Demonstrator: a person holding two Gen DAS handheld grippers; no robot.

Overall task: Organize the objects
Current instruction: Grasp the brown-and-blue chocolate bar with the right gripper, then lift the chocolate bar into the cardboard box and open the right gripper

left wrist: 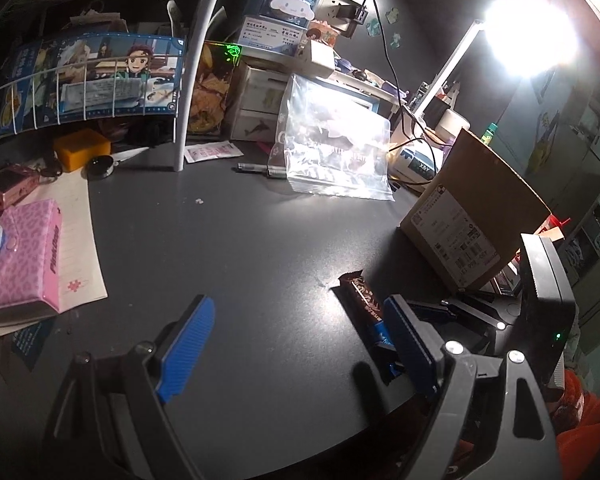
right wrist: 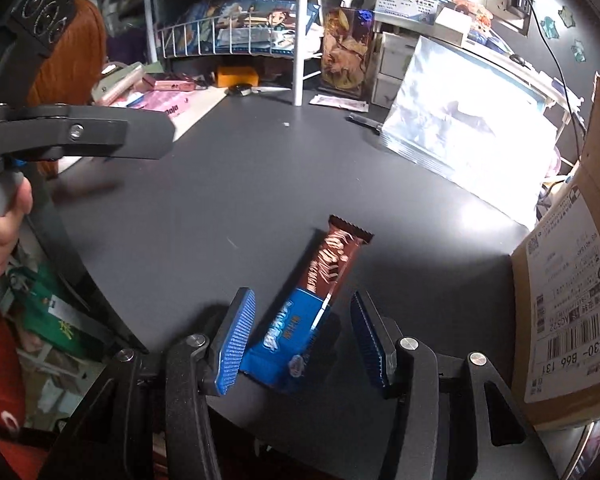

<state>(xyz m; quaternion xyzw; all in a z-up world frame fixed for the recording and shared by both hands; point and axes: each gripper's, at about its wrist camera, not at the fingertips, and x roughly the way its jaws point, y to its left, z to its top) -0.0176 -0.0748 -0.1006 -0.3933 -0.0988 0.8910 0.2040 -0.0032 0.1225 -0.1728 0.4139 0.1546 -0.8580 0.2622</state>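
Snack bar [right wrist: 320, 300], brown-and-blue wrapper, lies flat on the dark tabletop [right wrist: 220, 208] in the lower middle of the right wrist view, its blue end between the fingers of the right gripper [right wrist: 302, 338]. Fingers released, standing either side of the wrapper; contact with it cannot be told. Bar angled to the finger line, so a clean grasp likely wants the gripper turned to square the pads [right wrist: 236, 344] across the narrow width before closing, low enough to catch the body and not only the crimped foil.

Left gripper [left wrist: 300, 352] also released, holding nothing, lower centre of its own view, with the bar just to its right.

Tabletop edge runs close under both grippers at the bottom of the frame; the bar's blue end sits near it. Cardboard box [right wrist: 568, 304] crowds the right side. Clear bag [right wrist: 468, 140] stands upper right. Pink box [left wrist: 24, 256] at far left. Open room: centre and centre-left.
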